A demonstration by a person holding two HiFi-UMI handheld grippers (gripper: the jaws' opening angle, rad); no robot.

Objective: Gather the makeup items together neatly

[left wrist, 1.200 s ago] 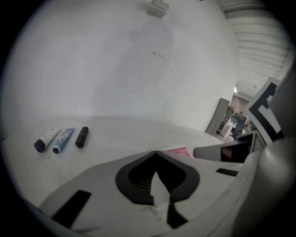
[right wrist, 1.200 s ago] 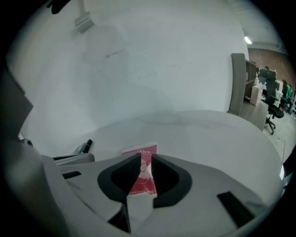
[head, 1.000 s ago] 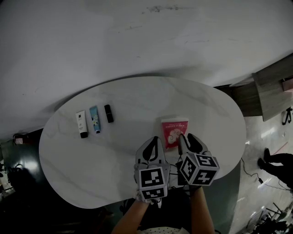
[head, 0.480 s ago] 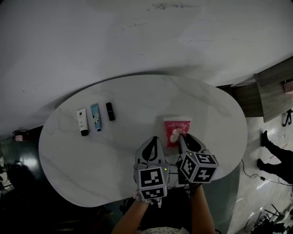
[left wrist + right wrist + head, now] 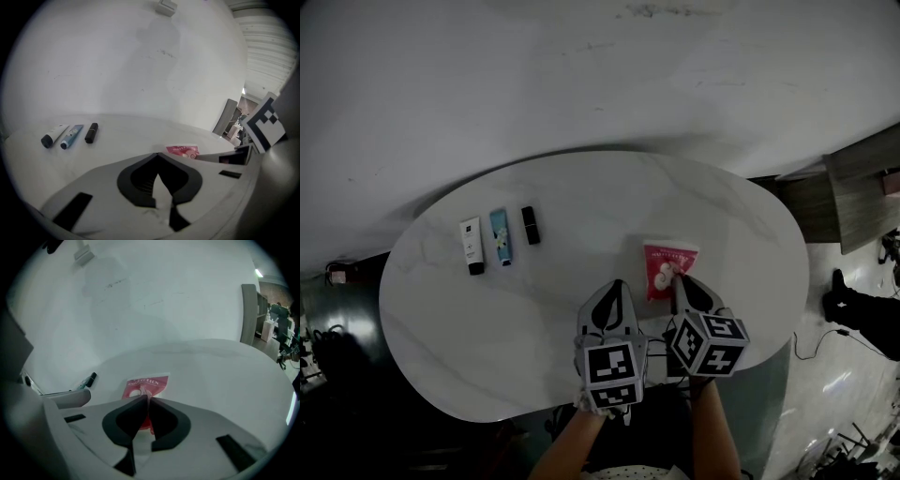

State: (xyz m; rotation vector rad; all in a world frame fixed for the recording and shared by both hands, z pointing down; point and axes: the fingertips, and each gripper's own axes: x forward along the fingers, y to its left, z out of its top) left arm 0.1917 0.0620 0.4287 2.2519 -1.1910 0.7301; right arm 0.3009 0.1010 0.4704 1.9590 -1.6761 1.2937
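Right gripper (image 5: 145, 398): jaws have just been closing, now pinched on near edge of pink sachet (image 5: 668, 262)
Left gripper (image 5: 157, 157): closed, empty
Sachet: flat on table (image 5: 581, 192), well apart from white tube (image 5: 471, 246), blue tube (image 5: 500, 237), black lipstick (image 5: 530, 225)
Meaning: grip looks set; carrying it to that row likely next

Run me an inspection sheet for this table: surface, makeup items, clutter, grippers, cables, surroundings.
Surface: white oval table.
Job's things: white tube, blue tube and lipstick in a row at left; sachet apart, at right.
Clutter: nothing seen.
Grippers: left gripper shut, empty; right gripper has just been closing and now pinches the sachet's near edge.
Cables: one lead on the floor, right.
Surroundings: white wall; a person's legs at right.
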